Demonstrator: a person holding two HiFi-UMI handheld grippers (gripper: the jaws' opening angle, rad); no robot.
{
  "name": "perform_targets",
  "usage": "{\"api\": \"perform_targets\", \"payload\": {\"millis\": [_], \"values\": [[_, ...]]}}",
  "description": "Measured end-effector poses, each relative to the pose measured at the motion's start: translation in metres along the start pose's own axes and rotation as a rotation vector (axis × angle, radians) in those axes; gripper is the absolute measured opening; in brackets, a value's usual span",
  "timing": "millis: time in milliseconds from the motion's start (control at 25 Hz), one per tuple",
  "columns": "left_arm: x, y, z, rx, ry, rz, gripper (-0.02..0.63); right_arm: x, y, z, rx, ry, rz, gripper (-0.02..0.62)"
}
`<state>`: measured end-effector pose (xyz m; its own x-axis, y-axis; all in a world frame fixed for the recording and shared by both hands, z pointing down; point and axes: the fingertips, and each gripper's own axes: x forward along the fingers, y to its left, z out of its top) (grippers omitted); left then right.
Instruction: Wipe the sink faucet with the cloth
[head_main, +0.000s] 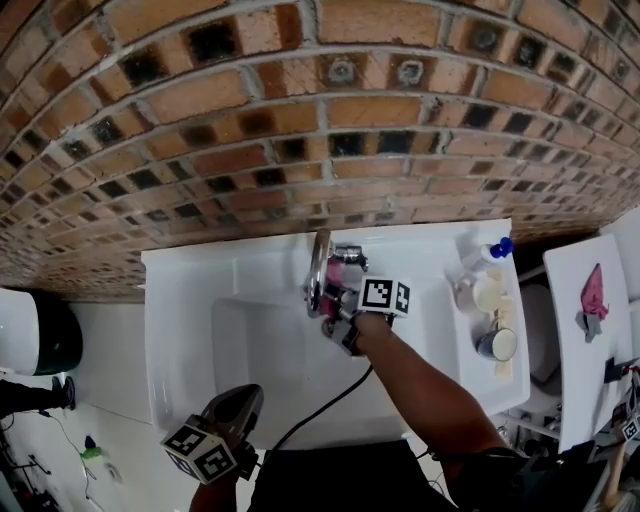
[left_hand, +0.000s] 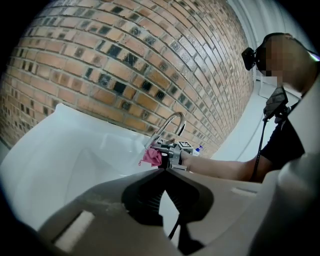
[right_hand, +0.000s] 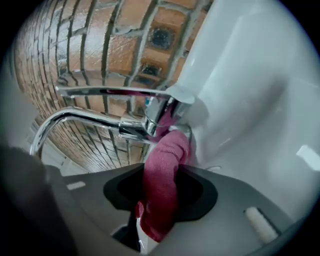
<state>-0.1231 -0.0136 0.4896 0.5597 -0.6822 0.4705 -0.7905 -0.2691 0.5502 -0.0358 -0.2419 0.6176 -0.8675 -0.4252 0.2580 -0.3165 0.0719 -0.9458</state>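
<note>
pinching the folded pink-red fabric cloth (right_hand: 162, 195) in the right tongs (right_hand: 161, 172), clamped firmly on it, and pressing its free end against the base of the curved chrome sink faucet (right_hand: 132, 127), seemingly to rub the joint there. hovering the left tongs (left_hand: 164, 169) low over the near rim of the white ceramic sink (head_main: 180, 330), closed together on nothing, probably just out of the way. showing that contact only in the right gripper view; showing the spout's arch sideways in the left gripper view; taking in the whole sink and the red brick wall (head_main: 300, 100) only from the head view.
</note>
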Motion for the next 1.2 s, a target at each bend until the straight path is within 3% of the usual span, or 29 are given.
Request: {"api": "perform_targets", "payload": {"millis": [400, 760, 1200], "values": [[-0.003, 0.0, 0.0, 0.009, -0.023, 0.004, 0.006, -0.009, 0.064, 0.006, -0.27, -0.003, 0.089, 0.156], [0.0, -0.012, 0.005, 0.02, -0.051, -0.014, 0.006, -0.026, 0.108, 0.018, -0.41, -0.04, 0.194, 0.156], [-0.005, -0.026, 0.003, 0.017, -0.093, 0.017, 0.006, -0.039, 0.156, 0.019, -0.83, 0.069, 0.324, 0.155]]}}
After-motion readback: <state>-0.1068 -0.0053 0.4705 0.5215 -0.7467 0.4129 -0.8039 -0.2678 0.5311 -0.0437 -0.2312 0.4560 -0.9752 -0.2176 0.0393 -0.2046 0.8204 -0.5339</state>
